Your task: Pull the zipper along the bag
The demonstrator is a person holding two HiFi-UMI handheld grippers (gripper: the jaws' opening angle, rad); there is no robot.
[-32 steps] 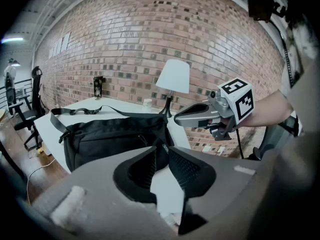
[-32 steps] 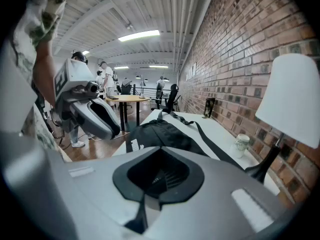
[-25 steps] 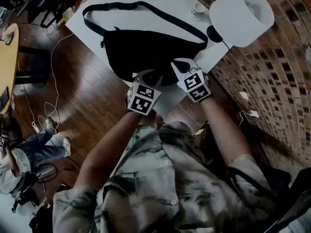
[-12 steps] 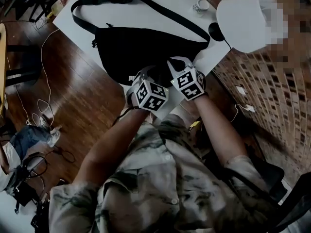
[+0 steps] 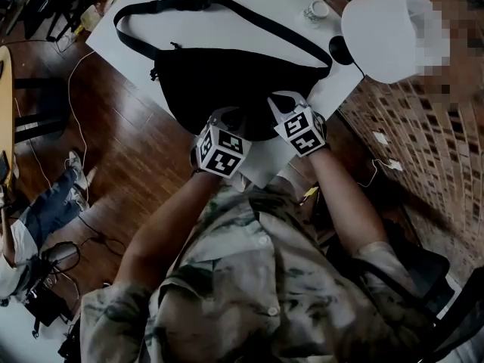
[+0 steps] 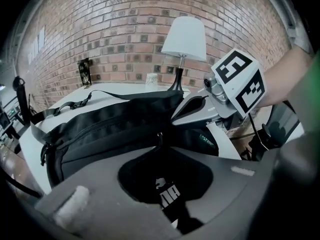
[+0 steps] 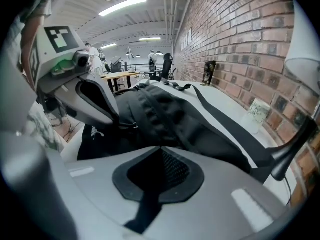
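Black fabric waist bag [image 5: 227, 82] lies on the white tabletop [image 5: 257, 17], strap [image 5: 204, 4] looped toward 12 o'clock. White-shaded lamp [image 5: 389, 32] stands at 2 o'clock.

Left gripper [image 5: 229, 116] is at the bag's 6 o'clock edge. In the left gripper view its jaws are closed tip to tip [image 6: 160, 137] on a thin sliver that I take to be the small dark zipper pull [image 6: 159, 133], though it is too small to be sure.

Right gripper [image 5: 281, 103] is at the bag's 5 o'clock edge. Its jaws are likewise closed at the tips [image 7: 160, 148], apparently pinching bag cloth, with mesh showing through the gap behind them.

Step in hand, by my reading: the draw itself.
- Right gripper should anchor the cloth taut, close beside the slider.
- Left should travel level with the bag's long edge, without lifting.
- Go steadily, since a thin tab can slip from smooth tips.
- If the cloth bunches, re-tension before pulling on.
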